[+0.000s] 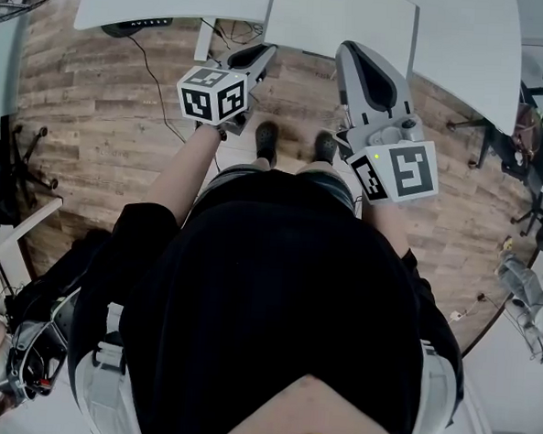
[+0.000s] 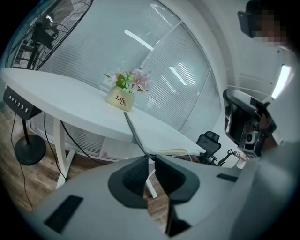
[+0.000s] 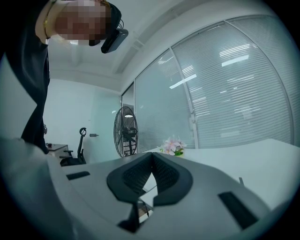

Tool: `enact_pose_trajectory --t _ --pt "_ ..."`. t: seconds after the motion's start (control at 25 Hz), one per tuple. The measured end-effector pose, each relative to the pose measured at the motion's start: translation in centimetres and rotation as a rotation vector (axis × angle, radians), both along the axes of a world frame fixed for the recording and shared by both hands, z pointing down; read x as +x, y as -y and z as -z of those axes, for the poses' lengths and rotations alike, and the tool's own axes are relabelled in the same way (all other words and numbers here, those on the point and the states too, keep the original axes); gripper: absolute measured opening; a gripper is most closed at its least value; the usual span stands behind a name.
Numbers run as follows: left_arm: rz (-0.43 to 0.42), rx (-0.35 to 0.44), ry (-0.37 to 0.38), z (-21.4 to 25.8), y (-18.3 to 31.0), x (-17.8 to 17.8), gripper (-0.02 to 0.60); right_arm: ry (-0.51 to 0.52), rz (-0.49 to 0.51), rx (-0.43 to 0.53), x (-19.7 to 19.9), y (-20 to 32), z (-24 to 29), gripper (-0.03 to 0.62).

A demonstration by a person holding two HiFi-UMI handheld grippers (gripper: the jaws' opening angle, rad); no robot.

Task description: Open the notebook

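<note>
1. Left gripper view: notebook (image 2: pixel 157 136) lies flat on the bench (image 2: pixel 56 93), at 12 o'clock just past your left hand-held gripper (image 2: pixel 151 158), whose jaws stand slightly apart, empty.
2. Your right hand-held gripper (image 3: pixel 152 155): jaws pressed together, empty.
3. Likely light, cover thin, floppy; pinch its free edge, not the spine.

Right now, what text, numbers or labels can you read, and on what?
"Life": on the flower pot; the smaller line under it is too blurred to read.
"1 2 3 S": on the control panel at the edge of the table, after two arrow marks.
The marker cubes carry only black-and-white square patterns, no words.
</note>
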State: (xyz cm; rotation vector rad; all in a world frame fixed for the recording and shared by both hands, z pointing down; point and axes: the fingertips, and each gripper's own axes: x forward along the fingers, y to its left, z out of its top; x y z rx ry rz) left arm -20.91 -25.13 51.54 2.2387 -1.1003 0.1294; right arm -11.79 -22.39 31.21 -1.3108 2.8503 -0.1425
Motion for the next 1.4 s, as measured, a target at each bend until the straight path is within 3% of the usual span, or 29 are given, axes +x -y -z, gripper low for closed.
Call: enact_pose_trajectory --t 0.24,0.4,0.64,1.04,1.4 --pt "-0.005 0.005 0.084 -1.1 -0.1 -0.1 0.057 -0.005 -0.004 -0.001 -0.2 0.0 -0.2 0.005" --pt "-0.008 -0.079 0.166 -3.5 -0.6 -1.1 0.055 -0.008 0.002 -0.003 -0.7 0.2 -0.1 0.005" --pt "0.023 -0.062 0.172 -3.5 -1.5 -2.6 0.054 -0.008 0.013 -0.002 -1.0 0.2 -0.1 0.005" --pt "0.082 0.132 0.207 3.5 -0.7 -3.7 0.052 0.0 0.034 0.016 -1.3 0.2 0.5 0.005" --pt "0.075 0.293 0.202 10.1 -0.4 -0.6 0.052 0.012 0.022 0.048 0.9 0.1 2.0 0.005"
